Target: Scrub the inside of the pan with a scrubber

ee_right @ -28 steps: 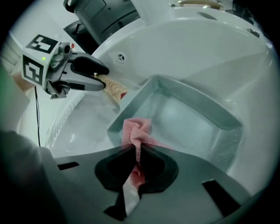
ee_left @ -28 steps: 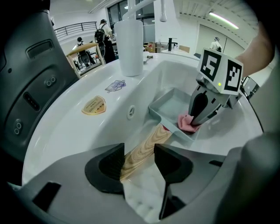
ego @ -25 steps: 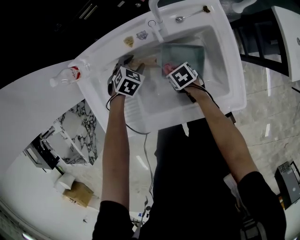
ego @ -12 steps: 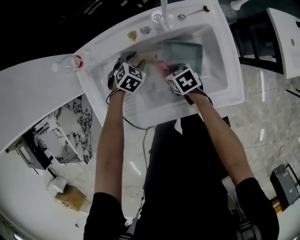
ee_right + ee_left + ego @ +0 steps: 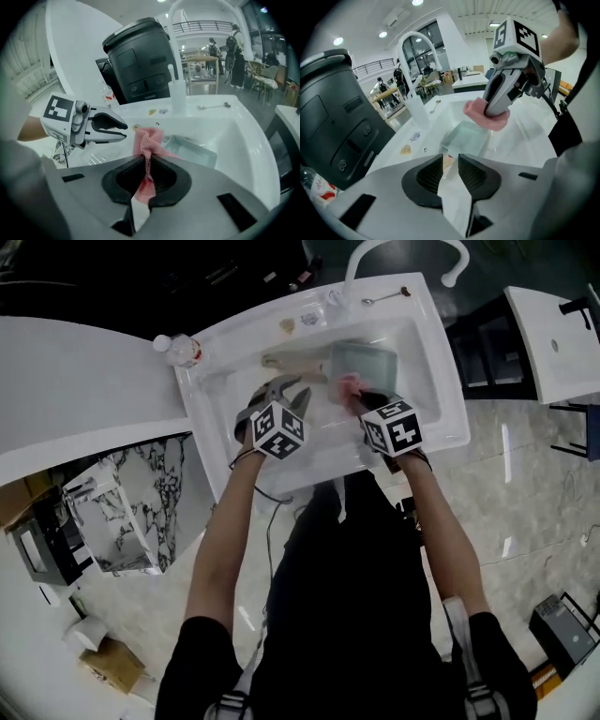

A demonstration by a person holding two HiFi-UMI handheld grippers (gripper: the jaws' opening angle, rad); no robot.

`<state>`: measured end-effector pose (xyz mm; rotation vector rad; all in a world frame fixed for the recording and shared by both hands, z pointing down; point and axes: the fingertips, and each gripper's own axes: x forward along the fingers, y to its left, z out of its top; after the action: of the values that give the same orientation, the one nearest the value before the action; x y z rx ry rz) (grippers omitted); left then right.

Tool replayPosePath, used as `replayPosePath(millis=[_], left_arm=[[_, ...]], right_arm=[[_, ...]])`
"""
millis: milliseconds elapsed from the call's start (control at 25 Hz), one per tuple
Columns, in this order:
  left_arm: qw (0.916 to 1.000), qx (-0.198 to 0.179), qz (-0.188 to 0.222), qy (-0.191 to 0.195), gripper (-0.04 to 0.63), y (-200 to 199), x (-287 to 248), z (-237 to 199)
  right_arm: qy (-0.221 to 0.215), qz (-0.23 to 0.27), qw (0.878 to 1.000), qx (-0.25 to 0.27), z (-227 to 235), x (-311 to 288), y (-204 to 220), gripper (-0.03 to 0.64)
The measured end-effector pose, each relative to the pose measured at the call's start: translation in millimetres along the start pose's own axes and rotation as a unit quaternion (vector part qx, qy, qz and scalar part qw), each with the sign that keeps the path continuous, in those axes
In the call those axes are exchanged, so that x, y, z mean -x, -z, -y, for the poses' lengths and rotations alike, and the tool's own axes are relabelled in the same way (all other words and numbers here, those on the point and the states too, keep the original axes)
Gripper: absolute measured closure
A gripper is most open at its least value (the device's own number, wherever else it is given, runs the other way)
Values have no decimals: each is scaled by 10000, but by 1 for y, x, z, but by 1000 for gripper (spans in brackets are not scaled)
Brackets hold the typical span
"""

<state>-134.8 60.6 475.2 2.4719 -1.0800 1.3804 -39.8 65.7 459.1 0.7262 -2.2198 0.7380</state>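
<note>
Pinching a pink mesh scrubber (image 5: 149, 138) tight, right claw (image 5: 146, 165) faces empty left claw (image 5: 451, 163), just narrowed halfway

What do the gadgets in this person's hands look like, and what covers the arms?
The left gripper and right gripper are pale grey shells with dark ribbed pads, each topped by a white cube bearing black square markers. A thin black cable trails from the left one, whose jaws have just been closing with nothing between them. The sleeves are black and short.
</note>
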Motion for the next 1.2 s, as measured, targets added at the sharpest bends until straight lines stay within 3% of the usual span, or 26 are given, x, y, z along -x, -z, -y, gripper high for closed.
replayPosePath(millis=[320,480,720,880,1080,1200], left_arm=[[9956,477,770,-236,531,-18,77,21],[9893,749,1206,-348,541,-26,125,22],[9751,1132,1858,-434,549,-40,201,20],[9554,1489,2520,-399,552,-57,246,18],[9098,1919,3542,-998,560,-76,319,2],[8980,2161,3741,-828,563,-86,346,3]], right_arm=[[113,527,9977,409,-34,70,-15,574],[557,918,9908,828,-40,116,-31,574],[586,2007,9774,310,-62,196,-47,574],[658,2749,9590,217,-77,242,-61,574],[648,3386,9383,284,-98,290,-77,575],[674,3481,9347,245,-107,307,-81,575]])
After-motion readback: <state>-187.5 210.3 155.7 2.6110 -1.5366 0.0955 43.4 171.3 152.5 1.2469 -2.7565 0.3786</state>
